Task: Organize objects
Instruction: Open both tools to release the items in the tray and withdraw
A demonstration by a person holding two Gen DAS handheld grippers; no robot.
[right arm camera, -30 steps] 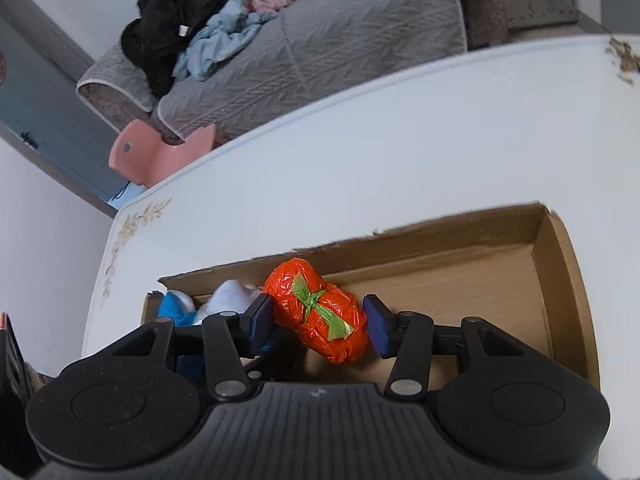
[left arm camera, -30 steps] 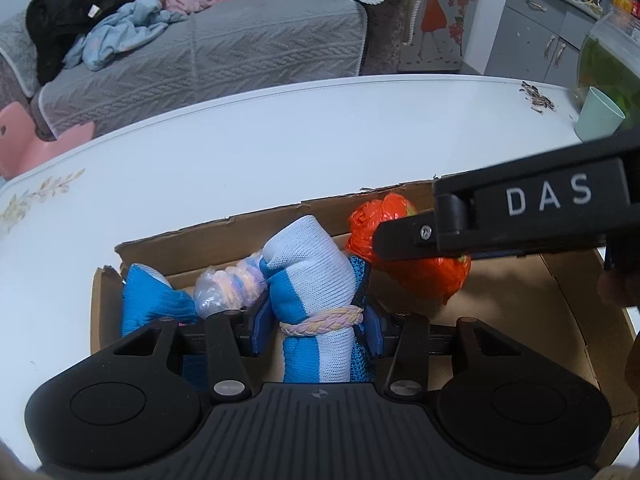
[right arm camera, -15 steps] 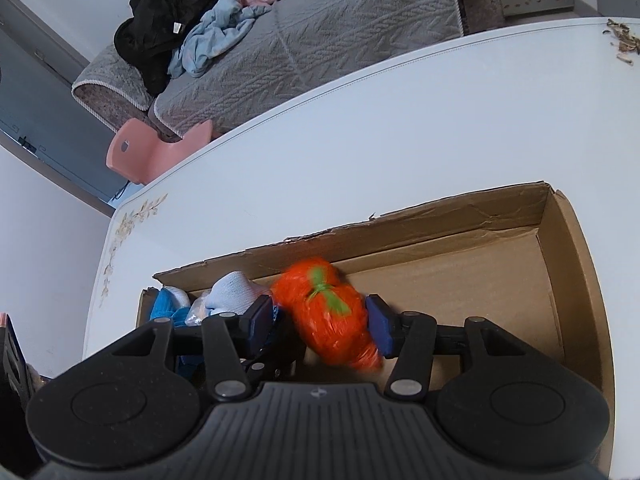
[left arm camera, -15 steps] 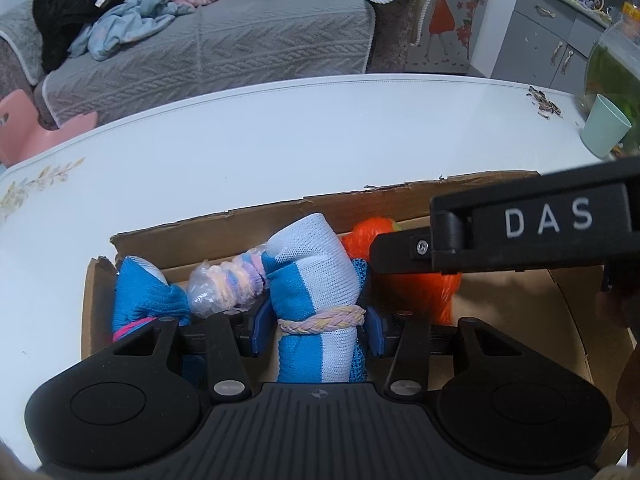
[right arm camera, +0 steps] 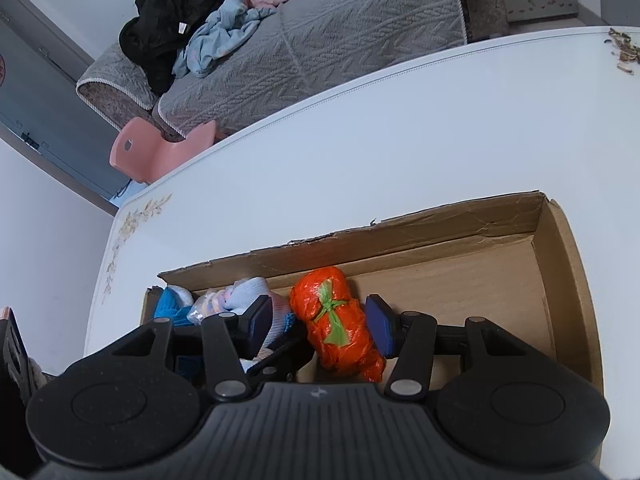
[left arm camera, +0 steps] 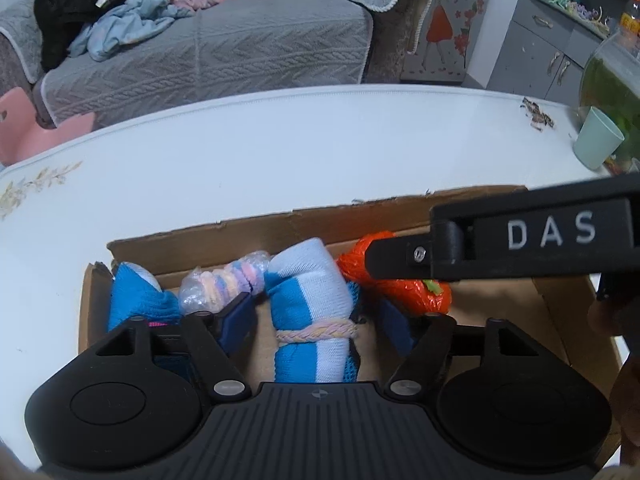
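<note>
A shallow cardboard box (left arm camera: 280, 232) (right arm camera: 560, 280) lies on the white table. In it, from left to right, are a blue sock roll (left arm camera: 136, 300), a clear bag of pastel hair ties (left arm camera: 224, 280), a blue-and-white sock roll (left arm camera: 312, 304) bound by a braided band, and an orange plastic bundle (right arm camera: 340, 328) (left arm camera: 416, 296) tied with green. My left gripper (left arm camera: 316, 320) is open, its pads either side of the blue-and-white roll with gaps. My right gripper (right arm camera: 320, 322) is open around the orange bundle, which lies on the box floor.
A mint cup (left arm camera: 598, 144) and a glass fishbowl (left arm camera: 612, 80) stand at the table's far right. Debris (left arm camera: 536, 114) lies near the far edge. The right half of the box floor (right arm camera: 480, 292) is bare. A grey sofa with clothes (left arm camera: 200, 40) is behind.
My left gripper has opened and let go of the blue-and-white roll. My right gripper has opened, and the orange bundle has dropped to rest in the box. Both have pulled back slightly.
</note>
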